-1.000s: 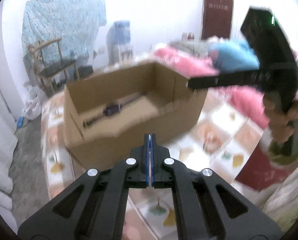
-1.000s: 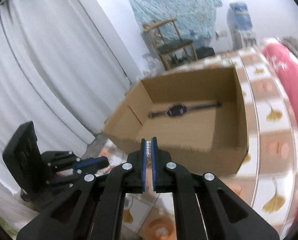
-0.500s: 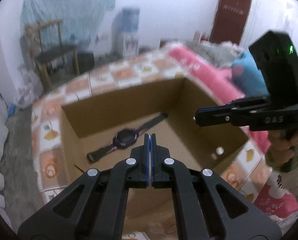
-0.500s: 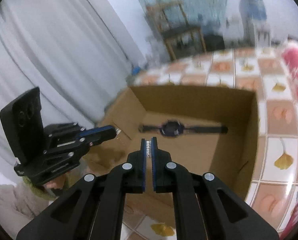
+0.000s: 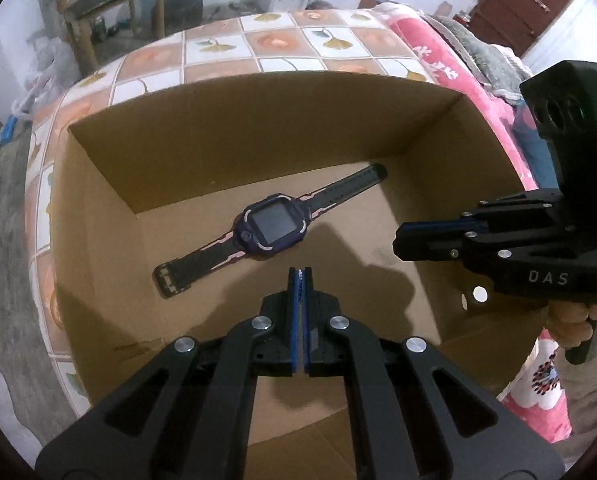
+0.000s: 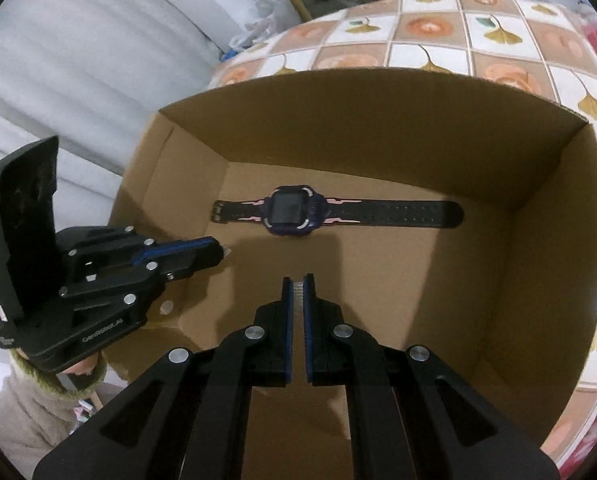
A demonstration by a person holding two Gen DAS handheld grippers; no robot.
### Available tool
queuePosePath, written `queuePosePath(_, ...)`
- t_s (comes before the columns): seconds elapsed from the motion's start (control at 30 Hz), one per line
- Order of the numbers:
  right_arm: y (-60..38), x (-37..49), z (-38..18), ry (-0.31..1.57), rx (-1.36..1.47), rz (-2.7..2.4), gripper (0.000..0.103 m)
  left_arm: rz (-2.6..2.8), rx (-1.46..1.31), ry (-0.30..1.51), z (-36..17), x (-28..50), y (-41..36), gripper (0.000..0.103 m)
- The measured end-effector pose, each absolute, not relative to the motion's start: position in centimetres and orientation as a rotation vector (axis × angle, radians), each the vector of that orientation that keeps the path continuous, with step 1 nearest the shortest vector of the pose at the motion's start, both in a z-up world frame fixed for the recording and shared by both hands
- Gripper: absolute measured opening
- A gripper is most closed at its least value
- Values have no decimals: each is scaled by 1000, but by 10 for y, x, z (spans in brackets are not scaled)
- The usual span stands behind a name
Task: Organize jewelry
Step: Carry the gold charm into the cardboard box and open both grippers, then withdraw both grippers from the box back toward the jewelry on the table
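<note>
Watch (image 5: 272, 229) lies flat on the floor of an open cardboard box (image 5: 98, 184), face up, both straps stretched out in a line, roughly mid-floor and clear of all four walls. Box sits on a bed with a tiled-pattern cover (image 5: 274, 40).

Left hand-held gripper (image 5: 301, 276): jaws pressed together, nothing between them, poised over the box floor short of the watch. Right hand-held gripper (image 6: 297, 286): jaws nearly together, only a narrow slit, nothing held; it too hangs inside the box, near side of the watch. Neither touches the watch.

Handling, my judgement:
- Light item; weight should be no issue for either hand-held gripper.
- Case looks hard and blocky, glossy screen on top, so likely slippery across the face and best not pinched there.
- Straps look like soft rubber or silicone: grippy, but floppy. Lifted by one strap end, the case would swing and droop.
- Straps lie flush on the cardboard, so getting a finger under them may be awkward.
- Best hold: across the case sides, or on the strap just beside the case, where it stands proud of the floor.
- Jaws must open first.
</note>
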State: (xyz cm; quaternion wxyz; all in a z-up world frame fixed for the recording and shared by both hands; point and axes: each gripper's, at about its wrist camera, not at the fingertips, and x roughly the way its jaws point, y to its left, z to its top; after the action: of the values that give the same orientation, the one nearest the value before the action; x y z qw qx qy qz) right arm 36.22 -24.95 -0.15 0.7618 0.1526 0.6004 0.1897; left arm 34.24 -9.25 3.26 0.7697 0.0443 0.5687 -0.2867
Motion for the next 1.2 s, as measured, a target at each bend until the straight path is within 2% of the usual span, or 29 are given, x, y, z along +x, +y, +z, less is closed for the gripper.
queuePosePath(0.13, -254, 361, -2, 1304, 340, 388, 8, -613, 77, 1243, 32, 343, -89, 9)
queuePosePath(0.23, -259, 356, 4, 1278, 333, 371, 22, -606, 74, 1229, 36, 342, -87, 20)
queuePosePath(0.4, -266, 344, 24, 1202, 318, 352, 25, -580, 90, 1169, 47, 337, -83, 22)
queuePosePath(0.63, -286, 287, 86, 964, 312, 354, 36, -562, 107, 949, 96, 295, -64, 41)
queuePosePath(0.73, -295, 250, 106, 872, 330, 369, 36, -564, 96, 875, 112, 270, -51, 51)
queuePosePath(0.8, -303, 227, 111, 838, 363, 382, 36, -569, 60, 840, 119, 250, -37, 54)
queuePosePath(1.0, -313, 168, 92, 805, 455, 389, 36, -540, 25, 795, 116, 200, -13, 61)
queuePosePath(1.07, -311, 156, 72, 838, 497, 389, 36, -543, 25, 801, 107, 182, -9, 65)
queuePosePath(1.2, -303, 146, 25, 962, 592, 365, 36, -524, 39, 862, 76, 152, -6, 65)
